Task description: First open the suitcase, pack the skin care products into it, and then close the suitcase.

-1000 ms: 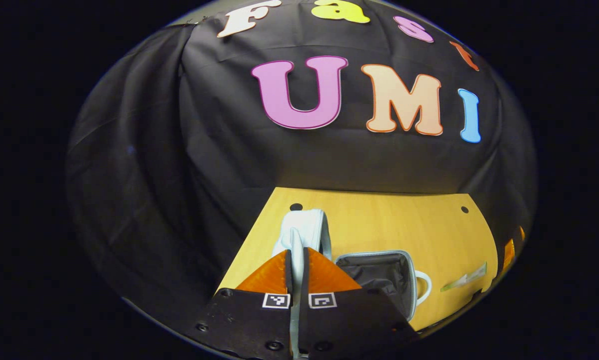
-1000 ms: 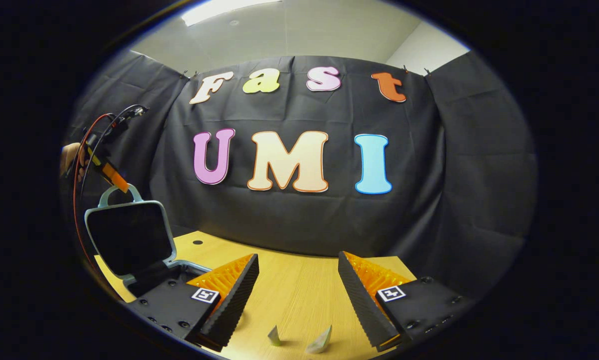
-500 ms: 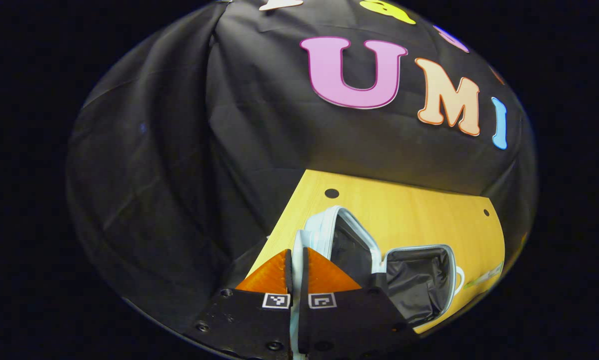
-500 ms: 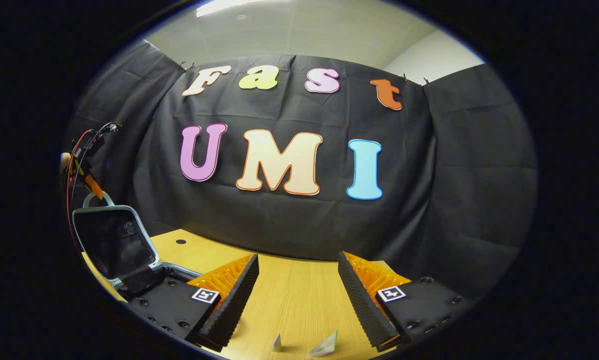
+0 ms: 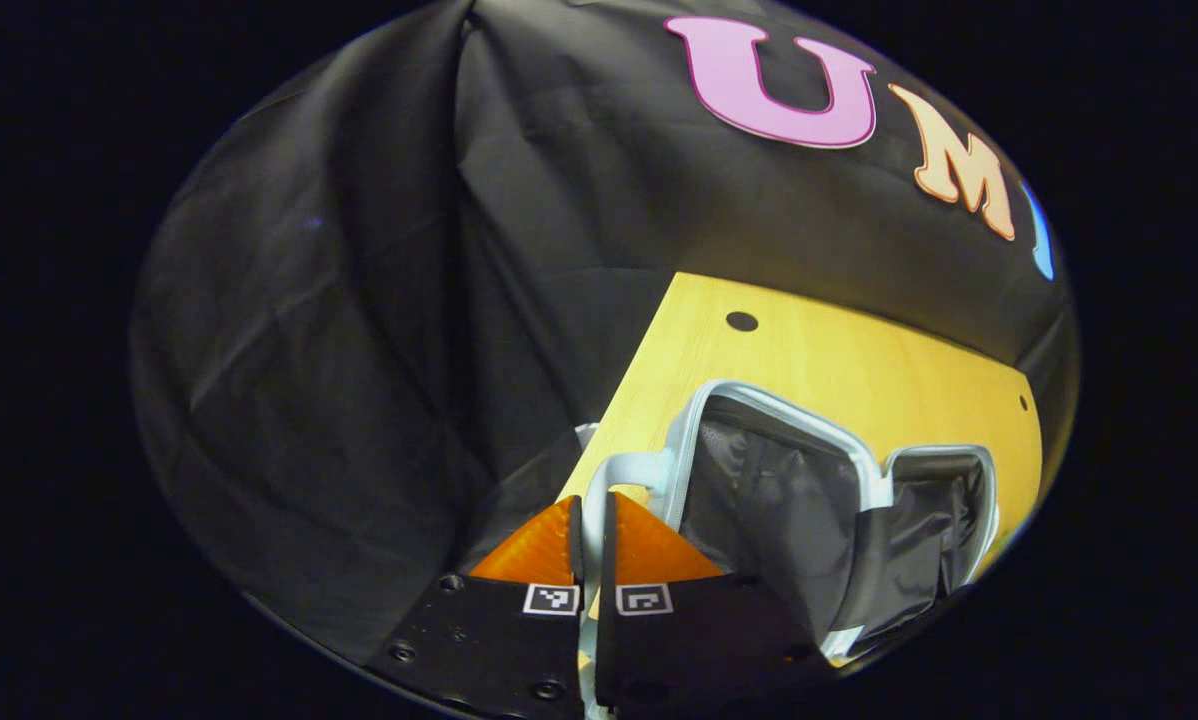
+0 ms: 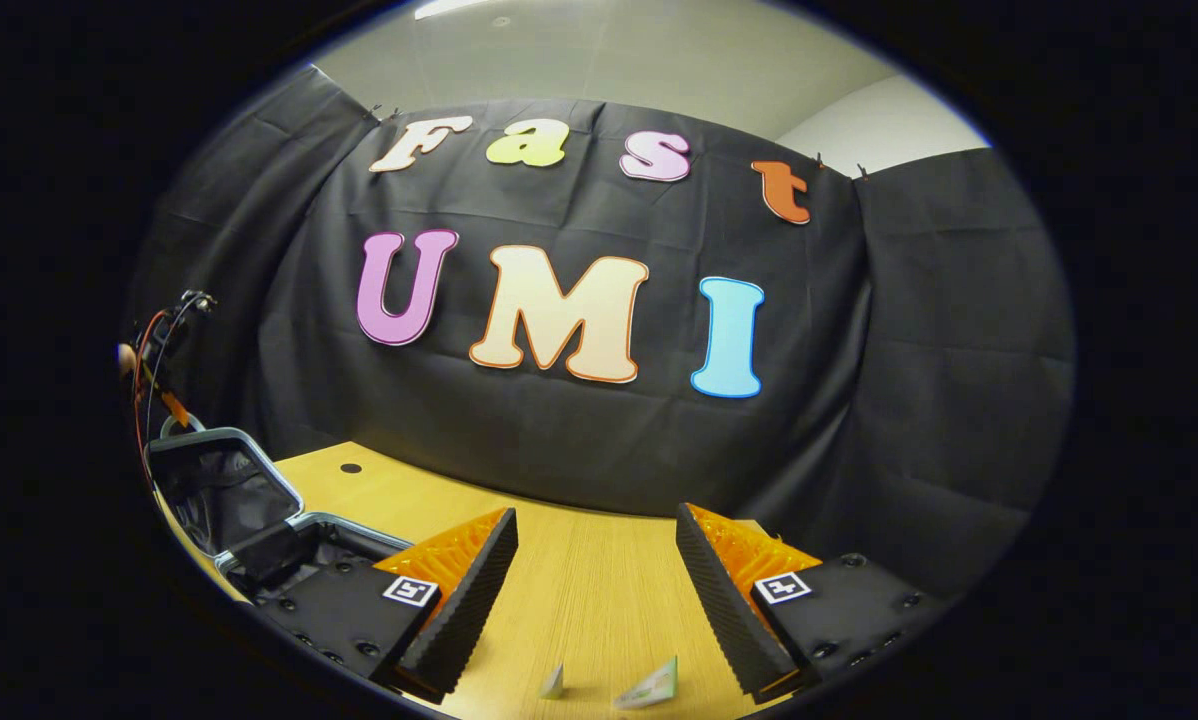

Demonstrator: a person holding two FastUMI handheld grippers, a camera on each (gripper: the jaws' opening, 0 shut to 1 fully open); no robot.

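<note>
Suitcase [image 5: 809, 500] open, left claw [image 5: 591, 510] clenched on its handle [image 5: 629, 468], right claw [image 6: 594, 570] released above sachets [image 6: 649, 688]

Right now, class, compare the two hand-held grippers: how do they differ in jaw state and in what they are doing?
The left hand-held gripper has its jaws closed on the suitcase lid's handle; the right hand-held gripper has its jaws wide apart and holds nothing. The left one is at the open suitcase, at the table's edge; the right one hovers above bare table near two small packets. Both point toward the booth's wall.
</note>
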